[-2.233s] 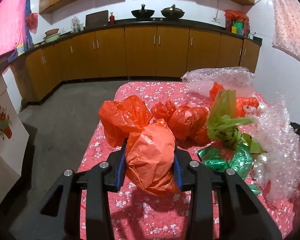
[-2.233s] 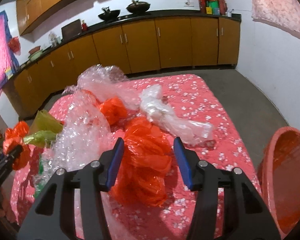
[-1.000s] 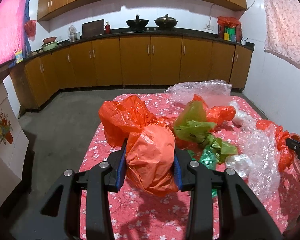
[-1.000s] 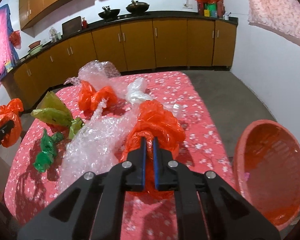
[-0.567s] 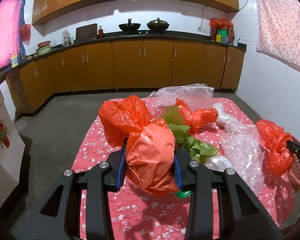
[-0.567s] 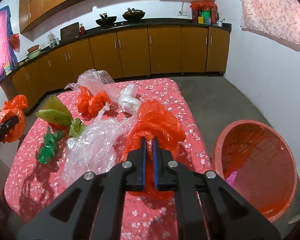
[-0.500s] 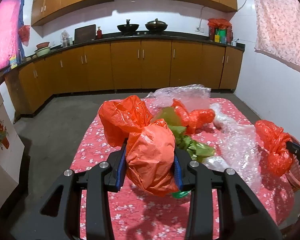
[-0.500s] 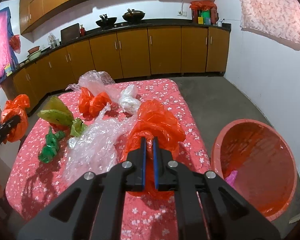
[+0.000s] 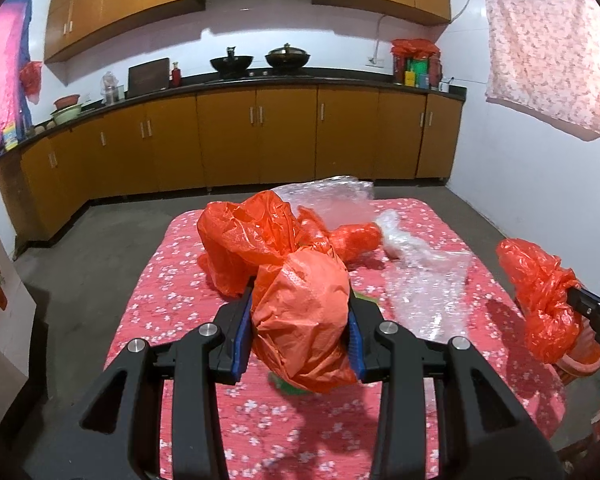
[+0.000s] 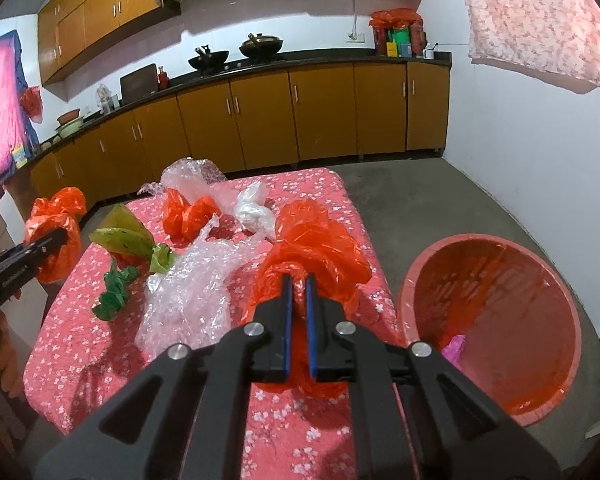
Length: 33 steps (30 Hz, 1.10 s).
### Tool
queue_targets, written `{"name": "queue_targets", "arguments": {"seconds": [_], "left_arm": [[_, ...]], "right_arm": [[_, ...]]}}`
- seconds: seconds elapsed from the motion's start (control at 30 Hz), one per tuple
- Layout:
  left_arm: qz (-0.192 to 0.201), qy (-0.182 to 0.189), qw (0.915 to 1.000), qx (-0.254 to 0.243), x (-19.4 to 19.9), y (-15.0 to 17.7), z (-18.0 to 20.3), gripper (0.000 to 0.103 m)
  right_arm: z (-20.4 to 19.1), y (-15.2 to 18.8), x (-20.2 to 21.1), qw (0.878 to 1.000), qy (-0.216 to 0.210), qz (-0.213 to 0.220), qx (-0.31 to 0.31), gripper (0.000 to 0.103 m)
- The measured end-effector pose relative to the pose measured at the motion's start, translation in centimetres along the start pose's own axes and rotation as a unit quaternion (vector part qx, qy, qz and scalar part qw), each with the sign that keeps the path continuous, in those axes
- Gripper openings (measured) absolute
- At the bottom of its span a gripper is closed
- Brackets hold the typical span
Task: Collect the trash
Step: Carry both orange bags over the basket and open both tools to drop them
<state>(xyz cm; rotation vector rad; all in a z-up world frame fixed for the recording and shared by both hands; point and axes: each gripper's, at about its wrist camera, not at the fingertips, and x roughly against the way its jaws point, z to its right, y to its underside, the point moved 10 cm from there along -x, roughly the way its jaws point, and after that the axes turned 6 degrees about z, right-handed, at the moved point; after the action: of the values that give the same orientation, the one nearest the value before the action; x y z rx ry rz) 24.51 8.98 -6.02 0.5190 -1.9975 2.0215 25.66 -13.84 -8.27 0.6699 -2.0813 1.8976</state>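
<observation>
My left gripper (image 9: 300,330) was clamped on an orange plastic bag (image 9: 304,320), the blue pads (image 9: 242,334) pressed against both of its sides; the bag bulged out above and below the jaws and hung over the near part of the table (image 9: 156,280) with its pink flowered cloth. My right gripper (image 10: 299,300) was closed on a second orange bag (image 10: 316,240), the jaws nearly together and pinching the twisted neck of the plastic, with the crumpled bulk standing beyond the pads above the table's edge nearest the basket (image 10: 556,292). That basket, a red-orange plastic one, stood on the floor just beside the table, and something pink (image 10: 454,346) lay at its bottom.

Left on the table were: a sheet of bubble wrap (image 10: 192,292) near the middle, a crumpled green bag (image 10: 116,290) beside the bubble wrap on the side away from the basket, a yellow-green bag (image 10: 122,236) just behind the green one, a third orange bag (image 10: 188,212) further toward the table's far edge, a wad of clear plastic (image 10: 254,206) next to it, and a further heap of bubble wrap (image 10: 190,174) at the far edge. Brown kitchen cabinets (image 10: 260,120) ran along the wall beyond the table.
</observation>
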Motion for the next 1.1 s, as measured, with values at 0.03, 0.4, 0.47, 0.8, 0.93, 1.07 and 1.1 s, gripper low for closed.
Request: {"name": "queue_targets", "arguments": {"seconds": [0.03,0.4,0.47,0.8,0.93,1.07,1.1], "left_arm": [[0.001,0.003,1.0000,-0.001,0.1,-0.1,0.3,0.039],[0.006,0.046,0.9989,-0.008,0.6,-0.6,5.0,0.039],[0.009,0.059,0.9981,-0.014,0.8,-0.7,6.4,0.039],[0.008,0.113,0.9926,-0.043,0.8,-0.7,13.2,0.039],[0.003,0.140,0.9886,-0.055,1.0,0.0,16.4,0.039],[-0.001,0.165,0.9840,-0.068,1.2,0.5,19.2,0.039],[-0.002,0.173,0.9823,-0.073,1.2,0.6,20.2,0.039]], "right_arm": [[0.2,0.0,0.3,1.000,-0.002,0.001,-0.004,0.007],[3.8,-0.4,2.7,0.999,0.030,0.022,-0.019,0.007],[4.9,-0.5,3.0,0.999,0.041,0.026,-0.022,0.007],[11.6,-0.7,4.7,0.993,0.103,0.036,-0.041,0.007],[14.0,-0.5,5.3,0.991,0.121,0.037,-0.053,0.007],[16.4,-0.3,5.8,0.988,0.137,0.039,-0.063,0.007],[16.7,-0.2,5.9,0.987,0.140,0.039,-0.064,0.007]]}}
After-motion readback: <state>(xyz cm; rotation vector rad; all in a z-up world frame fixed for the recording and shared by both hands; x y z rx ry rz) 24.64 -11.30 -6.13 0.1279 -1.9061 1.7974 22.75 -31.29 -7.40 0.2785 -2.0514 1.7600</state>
